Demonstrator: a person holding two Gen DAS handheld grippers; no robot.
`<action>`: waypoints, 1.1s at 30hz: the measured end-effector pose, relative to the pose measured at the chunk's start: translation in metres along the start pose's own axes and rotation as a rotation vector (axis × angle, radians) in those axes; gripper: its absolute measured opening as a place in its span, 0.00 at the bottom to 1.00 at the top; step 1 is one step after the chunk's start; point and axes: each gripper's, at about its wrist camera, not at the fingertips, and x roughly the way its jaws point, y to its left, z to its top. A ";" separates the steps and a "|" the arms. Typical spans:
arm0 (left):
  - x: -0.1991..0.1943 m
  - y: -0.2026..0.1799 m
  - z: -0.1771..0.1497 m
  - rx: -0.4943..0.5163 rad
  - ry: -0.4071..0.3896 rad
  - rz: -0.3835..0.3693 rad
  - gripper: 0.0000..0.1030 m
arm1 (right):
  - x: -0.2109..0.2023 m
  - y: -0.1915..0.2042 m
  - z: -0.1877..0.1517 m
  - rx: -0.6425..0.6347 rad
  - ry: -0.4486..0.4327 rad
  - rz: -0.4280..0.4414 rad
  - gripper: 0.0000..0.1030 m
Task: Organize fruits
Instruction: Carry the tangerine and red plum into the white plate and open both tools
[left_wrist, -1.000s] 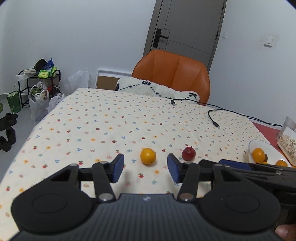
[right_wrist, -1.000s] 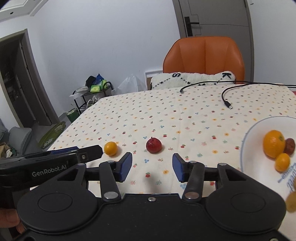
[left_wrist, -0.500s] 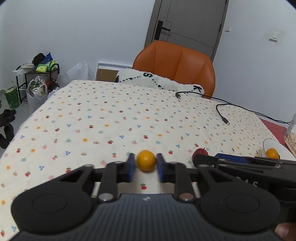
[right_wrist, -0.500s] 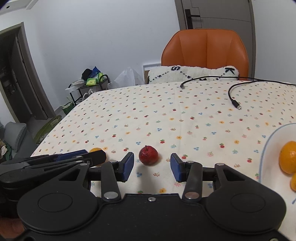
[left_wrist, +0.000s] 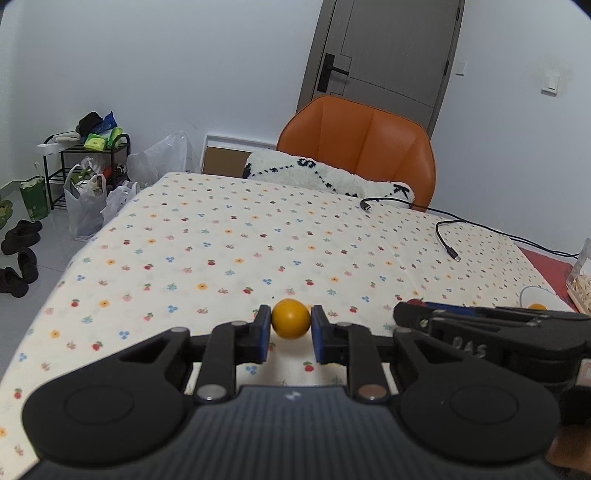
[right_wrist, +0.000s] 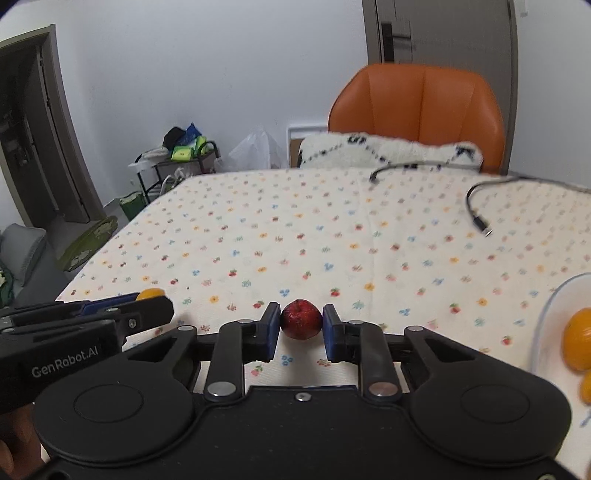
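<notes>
Both grippers now clamped on fruit at the near edge of the flower-print tablecloth (left_wrist: 229, 236). Left gripper (left_wrist: 291, 330): blue pads pressed to either side of the small round yellow-orange citrus fruit (left_wrist: 291, 323); a second ago its jaws stood wide with the fruit lying ahead of them, half a second ago they were already on it. Right gripper (right_wrist: 301, 326): jaws have just been closing, and the small dark-red round fruit (right_wrist: 301, 324) sits squeezed between its pads, where half a second ago it lay free in the gap. Both fruits seem to rest on the cloth, not lifted, though contact under them is hard to tell. White plate (right_wrist: 546, 317) to the right already holds larger orange fruits (right_wrist: 578, 343); black charging cable (right_wrist: 476, 206) lies further back, clear of the route. Judgement: grasp step finished on both sides at once; what remains is lift and carry to the plate, right-hand fruit nearer to it
</notes>
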 end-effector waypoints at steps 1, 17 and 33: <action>-0.002 -0.001 0.000 -0.001 -0.002 -0.002 0.20 | -0.005 -0.001 0.000 0.009 -0.004 0.007 0.22; -0.036 -0.053 -0.001 0.046 -0.045 -0.084 0.20 | -0.076 -0.034 -0.010 0.064 -0.082 -0.046 0.22; -0.052 -0.118 -0.014 0.115 -0.052 -0.172 0.20 | -0.128 -0.091 -0.034 0.140 -0.122 -0.122 0.22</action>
